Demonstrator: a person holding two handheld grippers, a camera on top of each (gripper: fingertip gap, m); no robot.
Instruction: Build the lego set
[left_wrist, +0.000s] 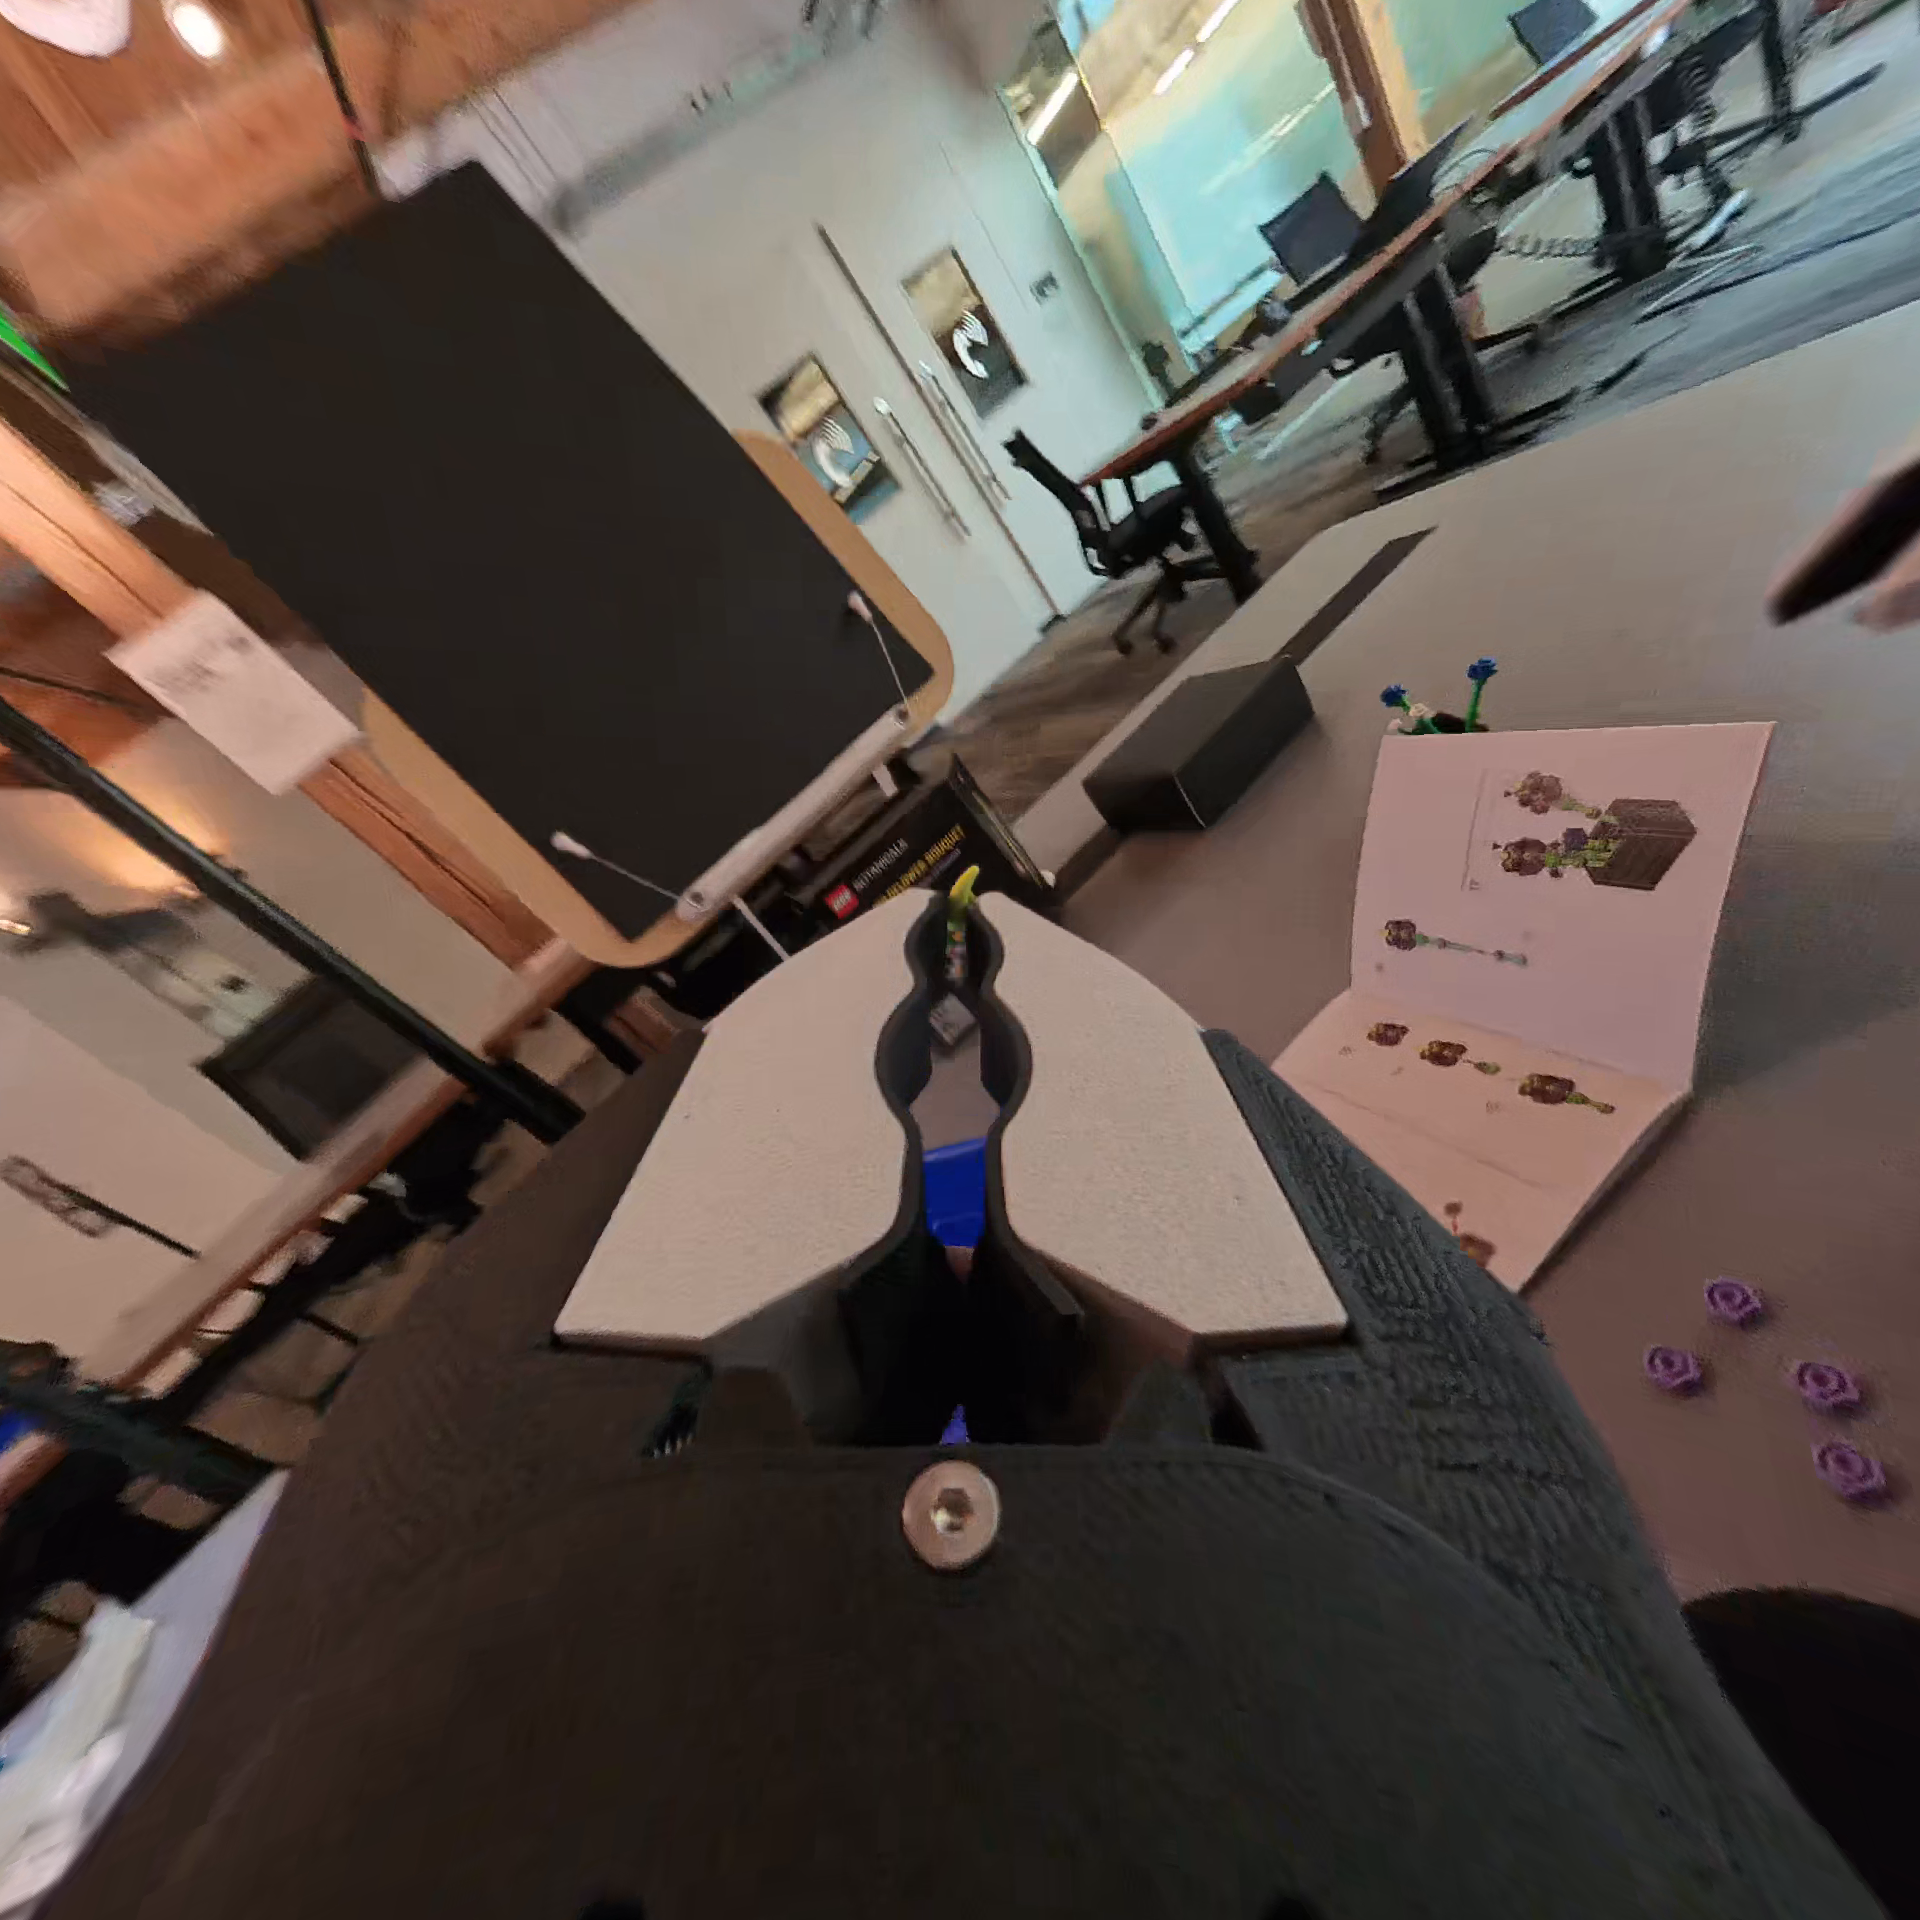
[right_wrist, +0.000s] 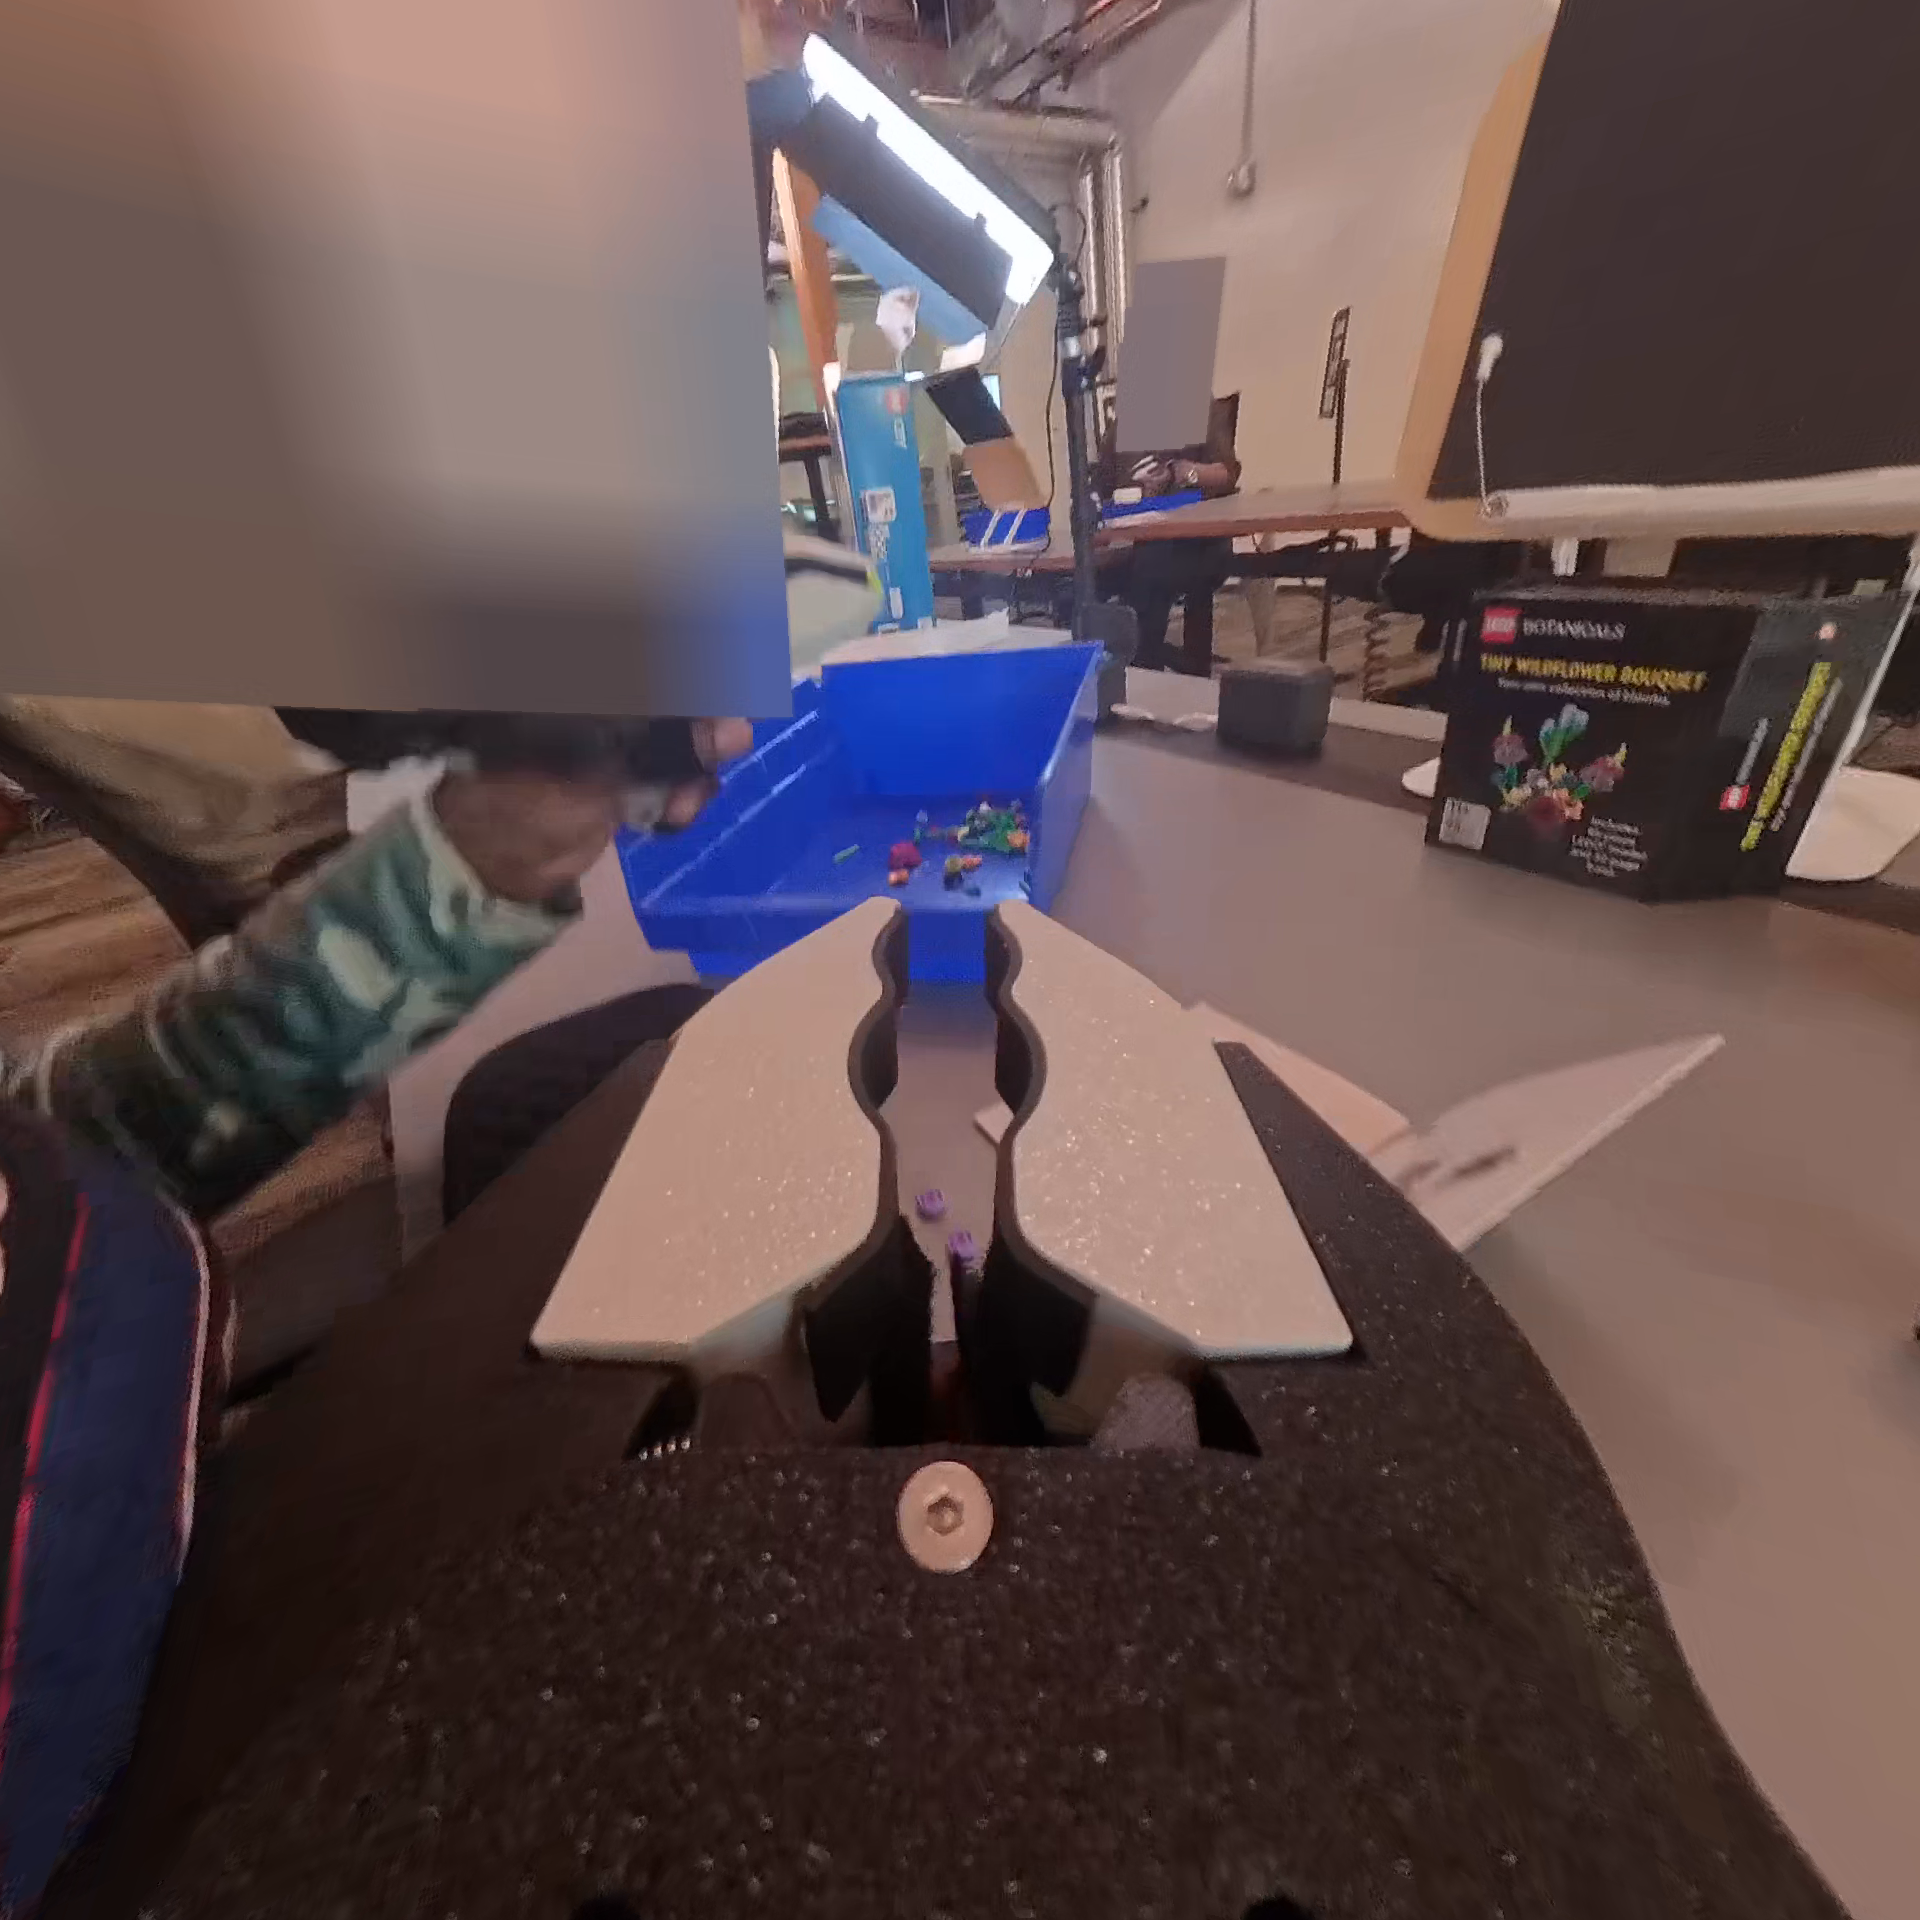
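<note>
Left gripper: raised off the desk, its grey fingers clamped at the tips on a small green stem piece, whose yellow-green end sticks out past them. The rest of the piece is hidden between the fingers.

Right gripper: low over the desk, fingers apart, with nothing between them. Two purple pieces lie on the desk beneath the gap.

Bin: blue, open-topped, just beyond the right gripper. A small heap of loose pieces, green, red, orange and purple, sits near its far right corner; the rest of its floor is bare.

Box: black, printed with a bouquet picture and lettering, standing on the desk to the right of the bin. In the left wrist view the same box shows behind the fingertips.

Booklet: open on the desk, far leaf propped upright, both leaves printed with drawings of purple flowers on stems. Four purple flower pieces lie scattered on the desk near its front edge.

Built flowers: blue blooms on green stems, showing just above the booklet's top edge; their base is hidden.

Small black box: on the desk, left of the booklet.

Person: a patterned green sleeve shows left of the bin; the hand there is blurred.
</note>
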